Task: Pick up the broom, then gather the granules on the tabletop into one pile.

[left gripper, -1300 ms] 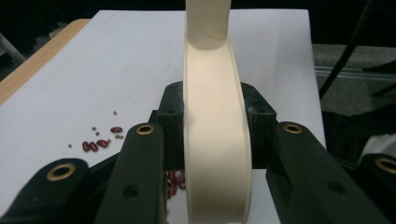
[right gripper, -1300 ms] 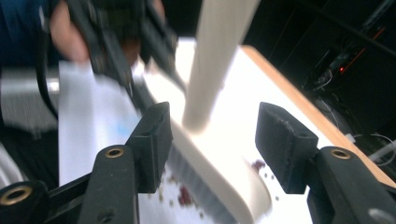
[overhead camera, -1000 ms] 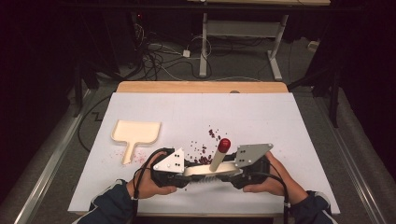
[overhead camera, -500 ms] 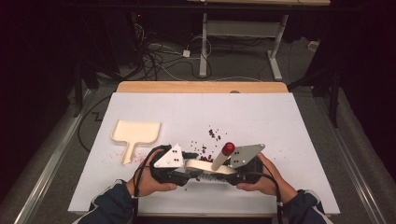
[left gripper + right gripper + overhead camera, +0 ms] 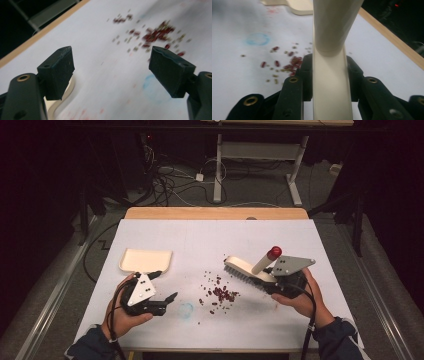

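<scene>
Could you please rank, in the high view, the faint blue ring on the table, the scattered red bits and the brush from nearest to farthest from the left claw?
From the left claw, which is open:
1. Blue ring, just to its right on the white cover.
2. Red bits, mid-table, further right.
3. Brush, far right, held in the right claw.

The white surface (image 5: 210,240) carries a cream dustpan (image 5: 146,260) just beyond the left tongs (image 5: 167,285), and scattered red crumbs (image 5: 218,293) plus a faint blue ring (image 5: 186,309) between both tongs.
</scene>
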Demonstrator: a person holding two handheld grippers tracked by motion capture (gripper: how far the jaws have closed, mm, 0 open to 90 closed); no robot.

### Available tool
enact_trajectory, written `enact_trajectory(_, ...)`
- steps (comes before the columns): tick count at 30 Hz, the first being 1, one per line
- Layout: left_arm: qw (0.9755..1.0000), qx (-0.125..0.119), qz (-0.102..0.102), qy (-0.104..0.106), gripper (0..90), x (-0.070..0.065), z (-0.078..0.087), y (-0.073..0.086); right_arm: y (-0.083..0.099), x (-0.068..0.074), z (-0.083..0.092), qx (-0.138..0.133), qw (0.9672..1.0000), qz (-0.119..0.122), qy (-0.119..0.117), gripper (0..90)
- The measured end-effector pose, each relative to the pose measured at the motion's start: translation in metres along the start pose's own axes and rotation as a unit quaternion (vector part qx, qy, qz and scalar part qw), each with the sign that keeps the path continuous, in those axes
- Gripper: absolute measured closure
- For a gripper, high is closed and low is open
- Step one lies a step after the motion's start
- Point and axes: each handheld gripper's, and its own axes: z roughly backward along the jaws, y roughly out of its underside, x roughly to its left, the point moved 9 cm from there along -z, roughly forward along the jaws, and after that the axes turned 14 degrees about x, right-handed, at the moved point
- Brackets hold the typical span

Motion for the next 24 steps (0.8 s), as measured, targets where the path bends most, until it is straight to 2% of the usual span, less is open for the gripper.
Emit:
enact_trajectory(1,1.0,0.004,0.004,-0.004,19.4,0.004,0.0,0.007,0.003,-0.013,0.0,0.003,0.9996,-0.025,0.016,67.4)
enact_trajectory(2,0.9998,0.011,0.009,-0.011,19.4,0.008,0.0,0.014,0.005,-0.019,0.0,0.008,0.999,-0.037,0.026,67.5)
enact_trajectory(3,0.9994,0.012,0.031,-0.01,19.4,0.014,0.001,0.025,0.007,-0.024,-0.001,0.012,0.9983,-0.044,0.037,67.5)
enact_trajectory(4,0.9991,0.013,0.038,-0.011,19.4,0.016,0.001,0.03,0.009,-0.029,-0.003,0.014,0.9974,-0.053,0.046,67.5)
enact_trajectory(5,0.9987,0.019,0.043,-0.017,19.4,0.018,0.002,0.035,0.011,-0.034,-0.005,0.018,0.9966,-0.061,0.052,67.4)
enact_trajectory(7,0.9986,0.016,0.047,-0.018,19.4,0.02,0.003,0.037,0.014,-0.044,-0.01,0.025,0.9946,-0.075,0.067,67.5)
enact_trajectory(8,0.9982,0.017,0.057,-0.011,19.4,0.019,0.004,0.041,0.016,-0.05,-0.014,0.03,0.9934,-0.081,0.075,67.5)
enact_trajectory(9,0.998,0.018,0.059,-0.015,19.4,0.02,0.006,0.043,0.016,-0.05,-0.014,0.03,0.9934,-0.081,0.075,67.5)
enact_trajectory(10,0.998,0.015,0.058,-0.022,19.4,0.022,0.006,0.044,0.017,-0.06,-0.024,0.042,0.9913,-0.086,0.09,67.5)
enact_trajectory(11,0.9977,0.019,0.062,-0.018,19.4,0.021,0.006,0.047,0.017,-0.066,-0.031,0.048,0.9897,-0.091,0.1,67.5)
enact_trajectory(13,0.9978,0.02,0.06,-0.02,19.4,0.021,0.005,0.047,0.015,-0.075,-0.045,0.066,0.9872,-0.088,0.116,67.6)
enact_trajectory(14,0.9982,0.023,0.047,-0.029,19.4,0.023,0.002,0.047,0.012,-0.079,-0.052,0.07,0.9861,-0.084,0.125,67.6)
enact_trajectory(15,0.9982,0.023,0.047,-0.029,19.4,0.023,0.002,0.047,0.01,-0.082,-0.058,0.077,0.9849,-0.079,0.133,67.5)
enact_trajectory(17,0.9982,0.032,0.043,-0.028,19.4,0.022,-0.002,0.048,0.006,-0.084,-0.065,0.082,0.9844,-0.077,0.136,67.6)
enact_trajectory(18,0.9983,0.032,0.042,-0.026,19.4,0.022,-0.003,0.048,-0.001,-0.09,-0.076,0.089,0.9829,-0.066,0.147,67.6)
enact_trajectory(20,0.9984,0.033,0.04,-0.021,19.4,0.021,-0.006,0.048,-0.008,-0.095,-0.087,0.095,0.9812,-0.059,0.157,67.6)
enact_trajectory(21,0.9985,0.033,0.038,-0.019,19.4,0.021,-0.007,0.048,-0.008,-0.095,-0.087,0.095,0.9812,-0.059,0.157,67.6)
enact_trajectory(22,0.9985,0.035,0.038,-0.019,19.4,0.021,-0.007,0.049,-0.013,-0.099,-0.098,0.099,0.9797,-0.05,0.167,67.6)
enact_trajectory(24,0.9984,0.036,0.039,-0.02,19.4,0.021,-0.008,0.049,-0.016,-0.1,-0.109,0.106,0.9791,-0.046,0.167,67.6)
